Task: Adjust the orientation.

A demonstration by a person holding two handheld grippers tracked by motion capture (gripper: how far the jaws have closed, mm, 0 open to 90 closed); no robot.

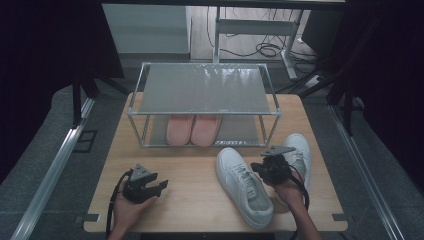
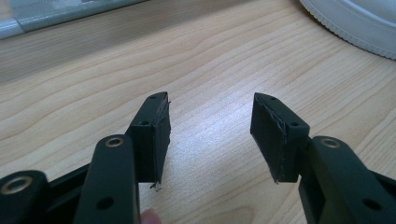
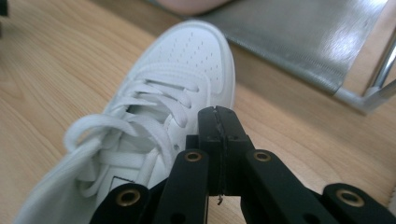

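Tabletop point(image 1: 195, 175): sneaker point(image 1: 243, 186) toe toward rack point(image 1: 204, 90).

At the right of the high view, the right hand-held gripper point(image 1: 261, 167) covered much of the second white sneaker point(image 1: 300, 150). The rack's top shelf point(image 1: 205, 90) hid the pink slippers' point(image 1: 192, 129) far ends.

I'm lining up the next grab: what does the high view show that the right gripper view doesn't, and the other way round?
High view alone: the left gripper, open above bare wood, the second white sneaker behind the right hand, and the rack's top shelf. Right gripper view alone: the right gripper, its jaws pressed together with nothing between them, beside the laces. Both share: the near white sneaker, the table, the rack's lower shelf and a bit of the pink shoes.
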